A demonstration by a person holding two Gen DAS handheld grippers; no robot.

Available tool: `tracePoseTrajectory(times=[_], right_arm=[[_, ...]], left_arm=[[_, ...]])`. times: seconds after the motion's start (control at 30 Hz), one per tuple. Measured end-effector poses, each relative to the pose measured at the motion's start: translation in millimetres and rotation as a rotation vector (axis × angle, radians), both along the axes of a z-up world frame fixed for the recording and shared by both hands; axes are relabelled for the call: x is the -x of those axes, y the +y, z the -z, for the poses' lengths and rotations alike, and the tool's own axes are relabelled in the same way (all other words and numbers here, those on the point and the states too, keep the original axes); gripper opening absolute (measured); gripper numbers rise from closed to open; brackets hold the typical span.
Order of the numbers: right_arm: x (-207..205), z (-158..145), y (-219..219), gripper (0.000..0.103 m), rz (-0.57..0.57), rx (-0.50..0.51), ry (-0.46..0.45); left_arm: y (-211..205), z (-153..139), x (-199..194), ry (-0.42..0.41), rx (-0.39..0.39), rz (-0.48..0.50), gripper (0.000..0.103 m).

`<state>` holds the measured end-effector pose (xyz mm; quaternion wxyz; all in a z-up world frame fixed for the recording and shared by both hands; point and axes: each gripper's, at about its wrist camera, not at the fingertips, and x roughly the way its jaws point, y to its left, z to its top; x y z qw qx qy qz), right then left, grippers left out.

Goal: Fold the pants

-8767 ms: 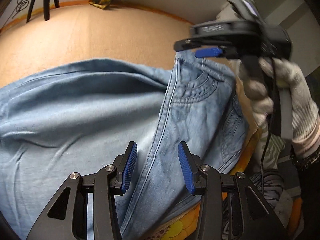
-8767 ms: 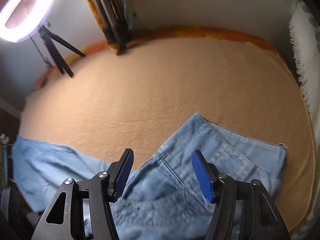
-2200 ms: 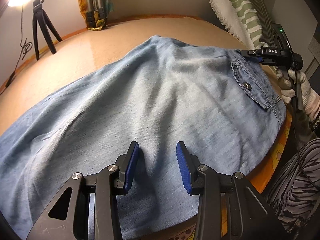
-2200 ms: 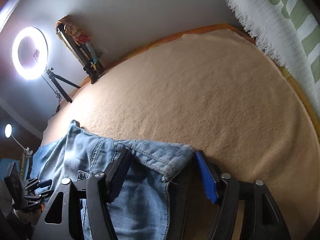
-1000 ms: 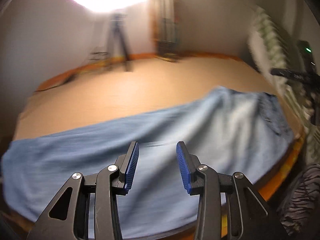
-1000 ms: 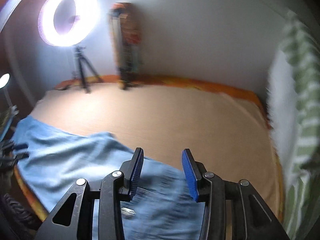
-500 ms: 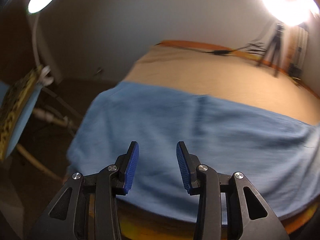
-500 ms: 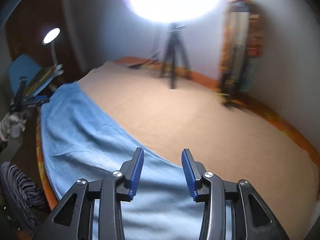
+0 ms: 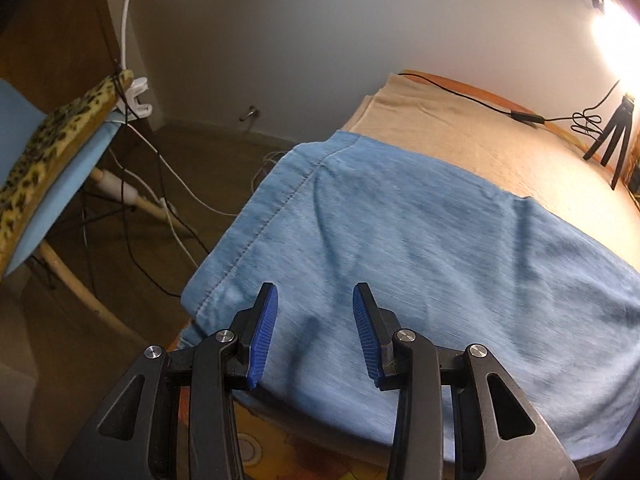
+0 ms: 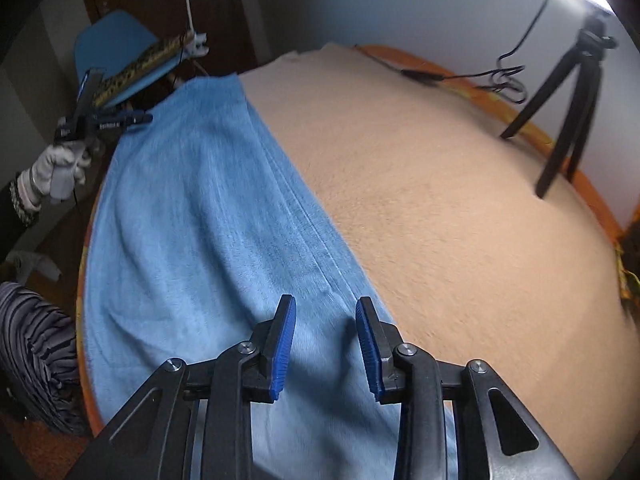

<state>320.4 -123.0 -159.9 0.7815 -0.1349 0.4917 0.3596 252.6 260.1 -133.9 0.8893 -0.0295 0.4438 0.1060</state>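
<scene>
Above the hem end of the light-blue denim pants (image 9: 440,240), my left gripper (image 9: 314,332) hangs with its blue-padded jaws apart and nothing between them. My right gripper (image 10: 326,346) hovers farther up the same leg, close to the long far edge; its jaws have just been closing, yet they stand parted and empty, clear of the cloth as far as I can tell. The pants lie lengthwise along the near side of the tan blanket-covered bed (image 10: 460,220), folded leg on leg and fairly smooth, the stitched hem (image 9: 256,236) reaching the bed's end. I judge the lengthwise fold done and the crosswise fold about to start. Next, each gripper needs to drop onto a hem corner, pinch both layers, and carry them toward the waistband.
</scene>
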Motion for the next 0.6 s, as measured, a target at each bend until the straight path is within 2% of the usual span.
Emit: tracePoseTrajectory(times=[0.23,0.3,0.37,0.47,0.6], right_arm=[[-1,9,4,0.032,-0.008,0.045,0.001],[3,8,7,0.015,-0.008,0.069,-0.016],[7,7,12,0.003,-0.022,0.105,-0.036],[15,-3,19,0.001,-0.03,0.157,-0.105],[0,-19,14,0.0,0.038,0.17,-0.178]], left_arm=[[3,5,-3,-0.002,-0.001,0.004,0.037],[2,6,-2,-0.003,-0.003,0.005,0.037],[4,8,-3,-0.002,-0.005,0.008,0.037],[4,11,-3,-0.002,-0.011,0.009,0.037],[4,13,-3,-0.001,-0.017,0.009,0.037]])
